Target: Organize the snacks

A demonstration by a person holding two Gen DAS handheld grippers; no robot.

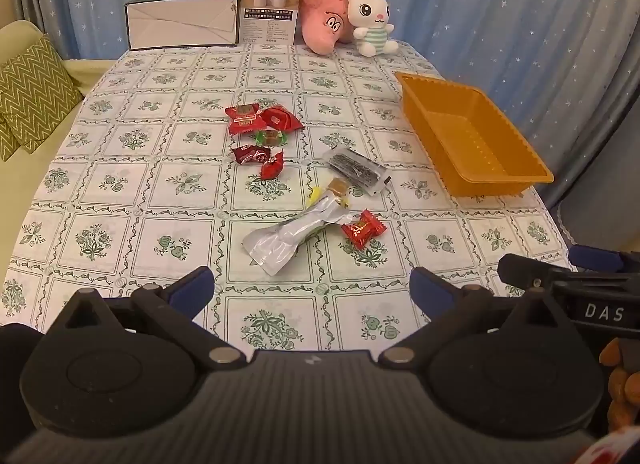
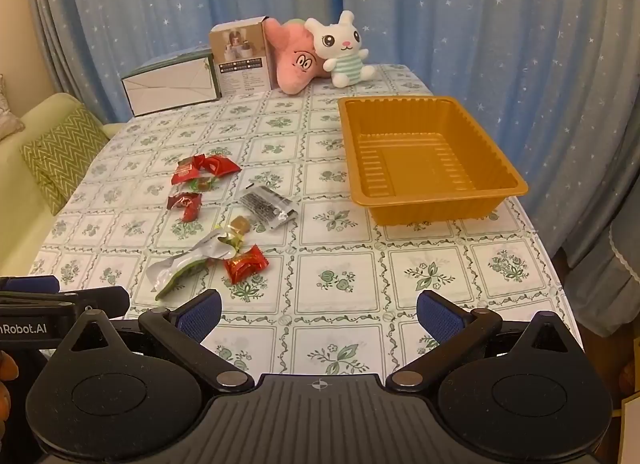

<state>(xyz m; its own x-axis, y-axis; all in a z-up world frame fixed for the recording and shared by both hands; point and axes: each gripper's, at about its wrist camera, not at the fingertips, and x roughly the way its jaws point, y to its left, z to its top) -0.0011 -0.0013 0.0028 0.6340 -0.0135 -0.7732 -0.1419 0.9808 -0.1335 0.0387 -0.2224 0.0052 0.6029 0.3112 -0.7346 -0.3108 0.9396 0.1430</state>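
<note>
Warm, yellowish indoor light, moderately dim, source out of view. Shadows soft and short under orange tray and silver wrapper. Mild glare on silver wrapper and red foil candy. Strong fisheye bend: table edge bows, curtains lean inward, black vignette in upper corners. Centre sharp; slight softness toward borders. Colours muted, faint grain in darker areas.
</note>
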